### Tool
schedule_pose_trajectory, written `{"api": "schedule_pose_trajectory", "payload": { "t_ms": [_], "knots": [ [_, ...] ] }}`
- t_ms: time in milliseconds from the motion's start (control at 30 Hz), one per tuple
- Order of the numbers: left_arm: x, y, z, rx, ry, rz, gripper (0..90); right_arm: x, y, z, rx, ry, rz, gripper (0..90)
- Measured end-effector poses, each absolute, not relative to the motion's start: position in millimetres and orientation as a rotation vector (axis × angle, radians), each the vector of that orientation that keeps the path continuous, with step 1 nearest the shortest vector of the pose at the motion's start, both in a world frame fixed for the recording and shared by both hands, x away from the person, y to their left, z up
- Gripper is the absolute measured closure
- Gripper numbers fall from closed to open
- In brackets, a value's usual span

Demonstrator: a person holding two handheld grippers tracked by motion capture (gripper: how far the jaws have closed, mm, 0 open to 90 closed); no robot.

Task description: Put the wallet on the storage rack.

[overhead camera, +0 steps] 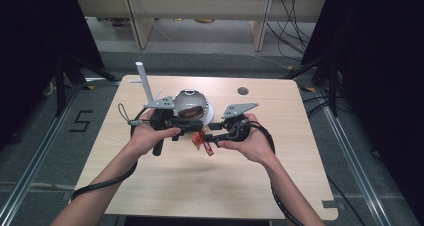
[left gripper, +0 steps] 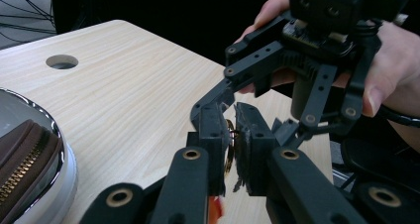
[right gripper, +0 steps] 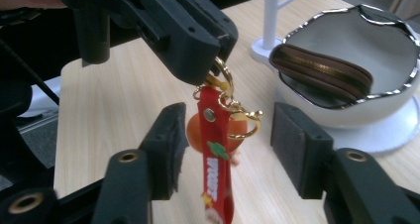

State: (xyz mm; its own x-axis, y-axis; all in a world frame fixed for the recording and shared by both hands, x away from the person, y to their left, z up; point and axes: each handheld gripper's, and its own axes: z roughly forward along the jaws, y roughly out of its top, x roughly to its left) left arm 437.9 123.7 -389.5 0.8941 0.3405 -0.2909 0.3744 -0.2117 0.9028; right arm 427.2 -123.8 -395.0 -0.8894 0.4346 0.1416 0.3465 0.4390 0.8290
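Two hand-held grippers meet over a wooden surface, passing a red keychain between them.

Nearest, the right hand-held gripper [right gripper: 225, 149] has its foam-padded jaws spread either side of the dangling keychain [right gripper: 216, 159], a glossy red rubber strap with an orange charm. The left hand-held gripper [right gripper: 198, 55] pinches its gold metal ring from above. The step looks like a handover; next the right jaws would need to close on the strap. Beyond sits a shiny silver-rimmed bowl [right gripper: 391, 92] holding a brown zipped pouch [right gripper: 322, 70].
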Motion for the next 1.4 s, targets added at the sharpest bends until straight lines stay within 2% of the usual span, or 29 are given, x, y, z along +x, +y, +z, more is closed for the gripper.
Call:
{"api": "schedule_pose_trajectory", "payload": {
  "t_ms": [33, 133, 233, 267, 467, 533, 733, 767, 800, 833, 867, 900, 933, 967, 1000, 1067, 1333, 1400],
  "knots": [
    [437.7, 124.0, -388.7, 1.822, 0.534, -0.032, 82.0, 430.4, -122.0, -397.3, 0.650, 2.590, 1.478, 45.5],
    [437.7, 124.3, -388.1, 1.820, 0.533, -0.043, 82.0, 431.8, -119.9, -399.1, 0.636, 2.588, 1.490, 45.3],
    [437.4, 124.2, -388.1, 1.819, 0.524, -0.050, 82.0, 432.9, -118.5, -400.1, 0.627, 2.593, 1.495, 47.5],
    [437.0, 124.0, -388.1, 1.818, 0.524, -0.053, 82.0, 434.7, -118.5, -400.2, 0.589, 2.584, 1.504, 57.2],
    [437.2, 123.4, -388.4, 1.800, 0.519, -0.071, 82.0, 432.3, -116.9, -400.5, 0.558, 2.599, 1.549, 65.2],
    [438.8, 126.2, -387.7, 1.788, 0.520, -0.062, 82.0, 431.1, -119.9, -399.5, 0.564, 2.596, 1.569, 81.9],
    [438.1, 126.2, -387.4, 1.778, 0.505, -0.080, 82.0, 430.3, -121.9, -397.7, 0.572, 2.610, 1.577, 81.2],
    [438.0, 126.0, -387.1, 1.780, 0.502, -0.081, 82.0, 429.3, -121.2, -397.9, 0.602, 2.624, 1.588, 77.9],
    [437.6, 124.9, -386.9, 1.774, 0.498, -0.095, 81.9, 430.8, -120.2, -398.2, 0.598, 2.626, 1.577, 66.5],
    [437.6, 124.9, -386.9, 1.774, 0.498, -0.095, 81.9, 431.6, -118.8, -399.5, 0.600, 2.624, 1.591, 62.5],
    [437.7, 124.5, -386.9, 1.775, 0.491, -0.099, 81.9, 431.4, -118.2, -400.5, 0.619, 2.615, 1.583, 62.1],
    [437.3, 124.2, -386.8, 1.775, 0.495, -0.097, 81.9, 432.4, -118.0, -401.8, 0.612, 2.619, 1.593, 63.9],
    [437.4, 124.0, -387.1, 1.775, 0.496, -0.096, 81.9, 432.6, -118.2, -402.9, 0.616, 2.624, 1.595, 69.5],
    [437.4, 124.0, -387.1, 1.775, 0.496, -0.096, 81.9, 432.6, -118.2, -402.9, 0.616, 2.624, 1.595, 69.5],
    [438.0, 124.8, -387.6, 1.764, 0.500, -0.109, 81.9, 432.4, -118.8, -404.2, 0.598, 2.609, 1.625, 76.6],
    [438.8, 126.0, -387.4, 1.754, 0.499, -0.114, 81.9, 431.9, -118.4, -404.9, 0.578, 2.595, 1.644, 79.8],
    [439.6, 127.6, -386.8, 1.723, 0.464, -0.116, 80.3, 428.6, -119.2, -401.3, 0.620, 2.606, 1.642, 83.1],
    [440.2, 128.2, -387.2, 1.715, 0.453, -0.102, 69.2, 428.6, -119.6, -401.3, 0.626, 2.584, 1.654, 83.4]
  ]
}}
